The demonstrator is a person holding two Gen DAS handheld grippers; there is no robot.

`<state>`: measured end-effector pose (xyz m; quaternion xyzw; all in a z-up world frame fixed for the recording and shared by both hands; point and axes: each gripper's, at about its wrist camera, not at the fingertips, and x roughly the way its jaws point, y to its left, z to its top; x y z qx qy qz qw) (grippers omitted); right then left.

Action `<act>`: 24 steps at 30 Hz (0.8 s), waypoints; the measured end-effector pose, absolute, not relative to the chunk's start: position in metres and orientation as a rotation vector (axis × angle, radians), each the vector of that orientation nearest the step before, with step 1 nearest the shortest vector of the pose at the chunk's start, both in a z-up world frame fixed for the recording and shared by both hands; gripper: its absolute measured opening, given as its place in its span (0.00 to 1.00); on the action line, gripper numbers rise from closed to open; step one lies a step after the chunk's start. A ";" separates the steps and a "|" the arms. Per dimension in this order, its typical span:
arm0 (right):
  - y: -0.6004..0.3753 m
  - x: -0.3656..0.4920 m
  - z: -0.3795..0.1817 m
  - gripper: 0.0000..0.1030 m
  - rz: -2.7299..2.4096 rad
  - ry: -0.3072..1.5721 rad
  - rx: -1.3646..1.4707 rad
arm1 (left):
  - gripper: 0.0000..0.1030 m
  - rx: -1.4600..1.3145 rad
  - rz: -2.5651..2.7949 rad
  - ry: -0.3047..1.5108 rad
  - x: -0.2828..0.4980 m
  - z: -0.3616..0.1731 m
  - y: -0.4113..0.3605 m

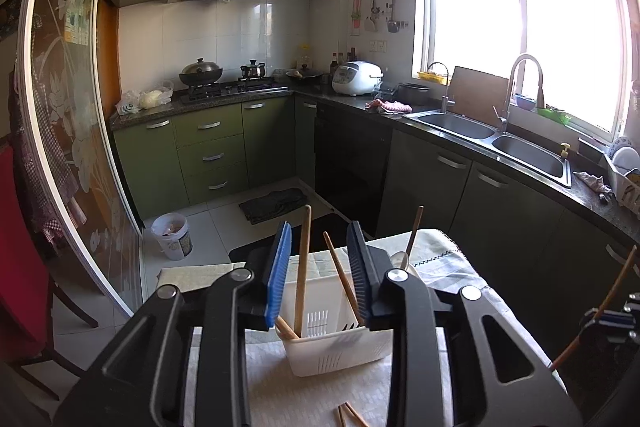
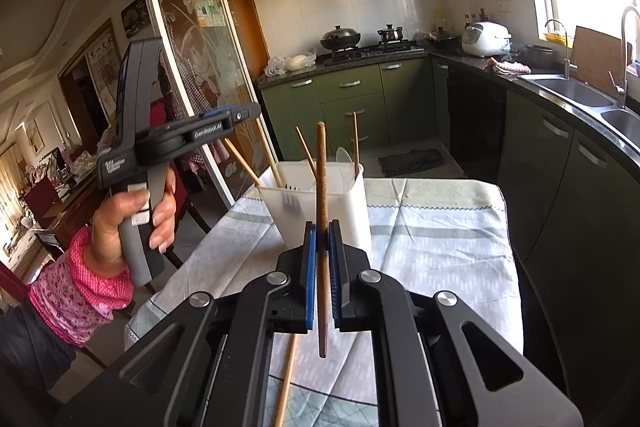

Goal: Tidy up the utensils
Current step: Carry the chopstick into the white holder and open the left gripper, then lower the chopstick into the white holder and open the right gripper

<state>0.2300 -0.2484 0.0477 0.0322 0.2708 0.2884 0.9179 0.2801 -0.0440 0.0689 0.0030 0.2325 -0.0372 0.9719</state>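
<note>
A white slotted utensil holder [image 1: 340,341] [image 2: 320,203] stands on the cloth-covered table [image 2: 440,247]. It holds several wooden chopsticks [image 1: 303,267] and a spoon [image 1: 400,261]. My left gripper [image 1: 320,255] is open and empty, raised just above and behind the holder; it also shows at the left in the right wrist view [image 2: 240,115]. My right gripper [image 2: 323,231] is shut on a brown wooden chopstick [image 2: 321,187], held upright in front of the holder; it shows at the right edge of the left wrist view [image 1: 612,319]. Loose chopsticks lie on the cloth [image 2: 288,379] [image 1: 348,415].
Green kitchen cabinets [image 1: 212,155], a stove with pots [image 1: 224,83] and a double sink [image 1: 492,139] line the far walls. A white bucket [image 1: 172,235] and a dark mat [image 1: 276,205] lie on the floor. A glass sliding door [image 2: 192,47] stands at the left.
</note>
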 end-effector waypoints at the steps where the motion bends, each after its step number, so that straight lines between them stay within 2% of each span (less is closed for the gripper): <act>1: -0.245 0.234 0.056 0.07 0.597 0.541 0.070 | 0.27 0.007 -0.082 0.464 0.273 0.072 -0.043; 8: -0.222 0.270 0.121 0.07 0.567 0.368 0.126 | 0.27 0.032 -0.128 0.453 0.218 0.077 -0.037; 12: -0.202 0.303 0.133 0.07 0.504 0.340 0.111 | 0.27 0.049 -0.126 0.457 0.192 0.072 -0.031; 24: -0.161 0.376 0.043 0.07 0.443 0.580 0.012 | 0.27 0.013 -0.102 0.584 0.181 0.045 -0.006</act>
